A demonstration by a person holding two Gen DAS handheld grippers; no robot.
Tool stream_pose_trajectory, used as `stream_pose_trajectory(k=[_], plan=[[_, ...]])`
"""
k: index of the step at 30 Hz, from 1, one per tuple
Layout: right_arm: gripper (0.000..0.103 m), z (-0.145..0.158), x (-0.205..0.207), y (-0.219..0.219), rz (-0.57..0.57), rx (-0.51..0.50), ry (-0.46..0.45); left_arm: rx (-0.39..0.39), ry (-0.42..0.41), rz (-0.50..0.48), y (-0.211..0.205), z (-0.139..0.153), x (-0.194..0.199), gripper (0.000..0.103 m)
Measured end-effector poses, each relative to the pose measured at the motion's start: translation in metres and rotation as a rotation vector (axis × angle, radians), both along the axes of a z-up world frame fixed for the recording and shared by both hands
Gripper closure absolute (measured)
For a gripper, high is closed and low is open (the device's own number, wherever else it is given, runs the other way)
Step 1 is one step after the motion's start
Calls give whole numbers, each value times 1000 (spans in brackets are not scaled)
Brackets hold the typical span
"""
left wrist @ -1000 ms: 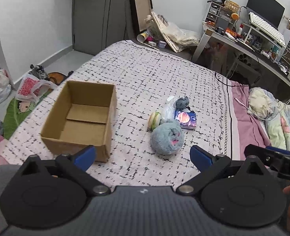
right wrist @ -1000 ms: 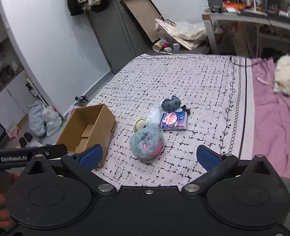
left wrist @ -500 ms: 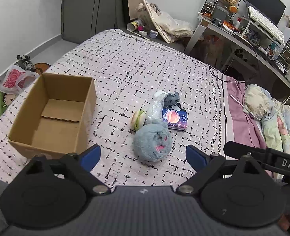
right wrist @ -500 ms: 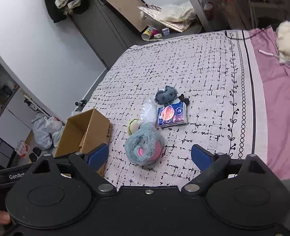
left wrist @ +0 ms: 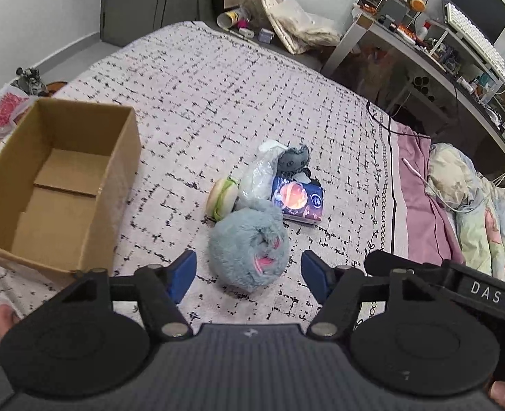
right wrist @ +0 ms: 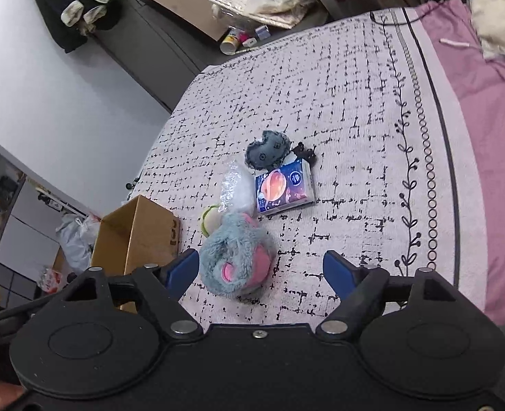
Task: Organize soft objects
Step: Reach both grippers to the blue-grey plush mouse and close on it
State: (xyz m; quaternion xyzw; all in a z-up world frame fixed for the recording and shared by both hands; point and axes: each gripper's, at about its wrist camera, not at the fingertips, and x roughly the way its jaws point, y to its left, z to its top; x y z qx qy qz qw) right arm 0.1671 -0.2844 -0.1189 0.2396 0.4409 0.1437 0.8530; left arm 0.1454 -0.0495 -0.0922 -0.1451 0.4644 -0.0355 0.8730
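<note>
A fluffy blue-grey plush with pink marks lies on the patterned bedspread. Behind it lie a burger-shaped soft toy, a clear plastic bag, a small grey denim plush and a tissue pack with a planet print. An open, empty cardboard box stands to the left. My left gripper is open just in front of the fluffy plush. My right gripper is open, the same plush near its left finger.
A pink sheet and rumpled bedding lie at the right. A cluttered desk stands beyond the bed. Bags sit on the floor left of the box. A black cable crosses the bedspread's far right edge.
Both grippers have moved forward and down toward the pile of soft things. The fluffy plush now sits close between the fingertips. Both stay open; nothing on the bed has moved.
</note>
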Motion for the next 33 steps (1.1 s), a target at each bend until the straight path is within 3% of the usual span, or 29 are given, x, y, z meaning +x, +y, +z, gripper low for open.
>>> stream_pose_trajectory(k=[4, 16, 30, 33], plan=[[26, -13, 10, -3, -13, 29, 28, -11, 30, 8, -2, -11, 12, 47], [39, -48, 37, -7, -17, 137, 111, -70, 83, 37, -6, -38, 44, 61], [45, -80, 61, 18, 58, 223, 194, -40, 135, 66, 0, -71, 62, 63], [46, -87, 65, 20, 53, 246, 216, -67, 172, 71, 3, -80, 66, 63]])
